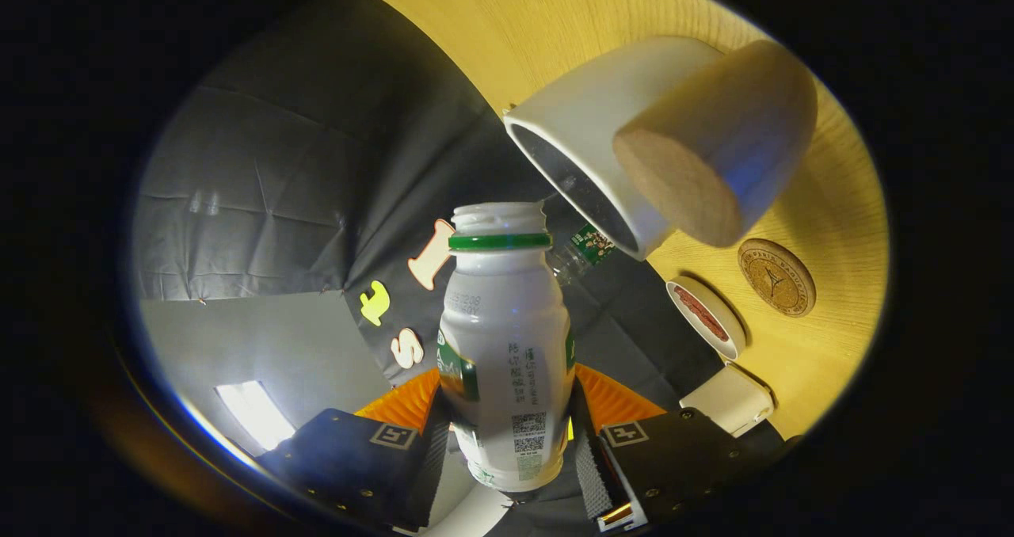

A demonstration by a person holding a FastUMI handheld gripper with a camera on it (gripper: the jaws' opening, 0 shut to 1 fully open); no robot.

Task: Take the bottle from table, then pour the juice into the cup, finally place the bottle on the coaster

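1. Nearest the camera, the hand-held gripper is clenched on the bottle: both fingers press on its lower body, one on each side.
2. The bottle is uncapped, with a bare threaded mouth above a green ring, and it stands out straight ahead between the fingers. It looks like thin plastic, so I judge it light and somewhat squashy, with a smooth label that may slip. The low, two-sided hold on the widest part seems the right place; a harder squeeze could dent it.
3. What is left in the bottle cannot be told through its opaque wall.
4. Ahead and to the right of the bottle's mouth is the cup, white with a dark inside, its opening facing the bottle. Any juice in it cannot be made out.
5. A pale cylinder with a cork-like end overlaps the cup.
6. Farther right on the counter, beyond the right finger, lie a small dish with something reddish in it and the round coaster, bare.
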